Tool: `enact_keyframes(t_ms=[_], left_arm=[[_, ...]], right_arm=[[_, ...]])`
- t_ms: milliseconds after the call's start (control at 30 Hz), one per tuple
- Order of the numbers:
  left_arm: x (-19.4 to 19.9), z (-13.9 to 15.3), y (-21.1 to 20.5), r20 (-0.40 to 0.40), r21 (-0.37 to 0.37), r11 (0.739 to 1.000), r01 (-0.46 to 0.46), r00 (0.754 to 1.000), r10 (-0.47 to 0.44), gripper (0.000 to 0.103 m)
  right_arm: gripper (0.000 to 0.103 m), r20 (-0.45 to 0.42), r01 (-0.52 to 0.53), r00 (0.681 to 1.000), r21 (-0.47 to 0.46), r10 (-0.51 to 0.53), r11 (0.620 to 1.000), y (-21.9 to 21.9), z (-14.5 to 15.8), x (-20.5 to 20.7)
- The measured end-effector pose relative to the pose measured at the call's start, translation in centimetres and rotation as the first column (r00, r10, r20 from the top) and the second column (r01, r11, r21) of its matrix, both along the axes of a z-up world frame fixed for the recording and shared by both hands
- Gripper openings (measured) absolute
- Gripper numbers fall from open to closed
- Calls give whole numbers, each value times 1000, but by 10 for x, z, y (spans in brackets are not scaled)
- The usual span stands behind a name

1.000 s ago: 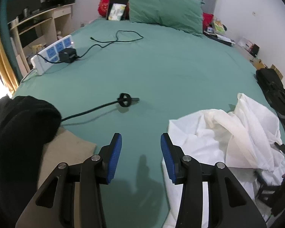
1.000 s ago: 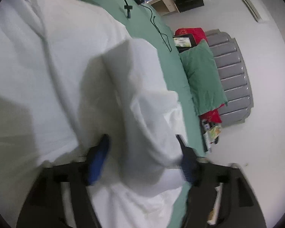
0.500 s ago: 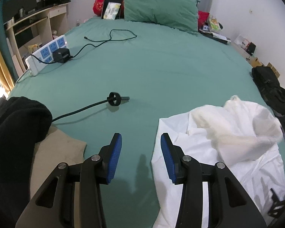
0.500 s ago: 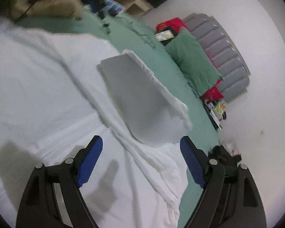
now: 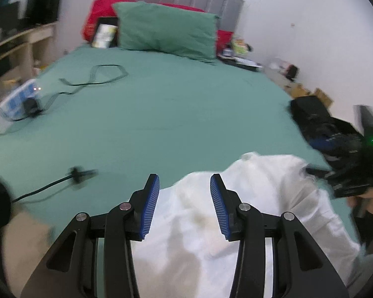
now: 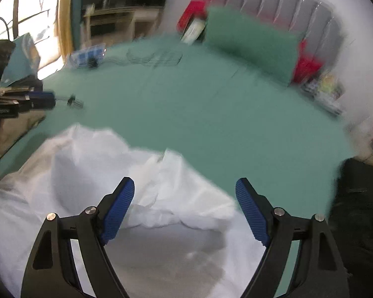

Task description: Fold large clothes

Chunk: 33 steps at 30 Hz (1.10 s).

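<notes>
Garment: white garment [image 5: 236, 223] lies crumpled at the near edge of the green bed [image 5: 174, 114].
Left gripper [image 5: 184, 207]: jaws apart, empty.
Right gripper [image 6: 185, 209]: wide apart, empty.
Risk: pinching bunched layers instead of one edge would likely skew the fold.

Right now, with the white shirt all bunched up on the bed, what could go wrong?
Both grippers are open above the crumpled white garment, holding nothing. The left gripper might pinch several layers and fold in wrinkles. The right gripper has its jaws wide over a loose fold, so cloth could slip out. Spreading the garment toward the black cable on the green sheet could snag it.
</notes>
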<state>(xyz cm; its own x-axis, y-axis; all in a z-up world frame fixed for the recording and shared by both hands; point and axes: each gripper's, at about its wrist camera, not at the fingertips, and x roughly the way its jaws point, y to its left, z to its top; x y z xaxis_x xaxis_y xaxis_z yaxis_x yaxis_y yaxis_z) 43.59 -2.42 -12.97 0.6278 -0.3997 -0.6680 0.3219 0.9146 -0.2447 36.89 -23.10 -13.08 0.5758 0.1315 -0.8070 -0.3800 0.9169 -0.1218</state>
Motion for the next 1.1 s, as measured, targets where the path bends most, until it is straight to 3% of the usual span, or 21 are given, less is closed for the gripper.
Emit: enact_keyframes(t_ms=[100, 200, 267, 333, 467, 633, 700, 833, 967, 1033, 1100], left_arm=[[25, -16, -26, -108, -25, 998, 57, 992, -59, 45], [28, -34, -52, -230, 3, 985, 172, 959, -167, 45], [11, -38, -65, -235, 62, 967, 247, 945, -226, 45], [-11, -44, -73, -262, 112, 949, 296, 930, -259, 45], [-52, -52, -78, -311, 133, 932, 337, 907, -284, 45], [-90, -49, -74, -321, 151, 937, 316, 912, -256, 45], [-98, -52, -71, -343, 165, 949, 270, 917, -202, 45], [-116, -51, -60, -365, 163, 973, 166, 926, -97, 45], [-135, -48, -56, -375, 147, 984, 101, 926, -40, 45], [-142, -52, -55, -390, 129, 989, 70, 921, -14, 49], [-140, -65, -60, -436, 115, 992, 58, 900, -2, 51]], right_arm=[[83, -168, 20, 986, 1, -19, 1000, -7, -29, 9], [83, -118, 7, 993, -12, -8, 1000, -10, -27, -28], [83, -71, 29, 997, -24, -30, 999, -15, -25, -51], [83, -80, 52, 995, -35, -55, 998, -19, -33, -72], [83, -103, 77, 992, -35, -80, 996, -29, -56, -111], [83, -115, 122, 986, -7, -122, 993, -36, -71, -149], [83, -100, 133, 986, 21, -130, 991, -34, -69, -153], [83, -125, 197, 976, 155, -178, 968, -41, -62, -158], [80, -196, 260, 959, 327, -204, 908, -62, -58, -163], [70, -231, 284, 951, 392, -206, 875, -71, -62, -165], [41, -277, 300, 942, 453, -188, 839, -77, -72, -166]])
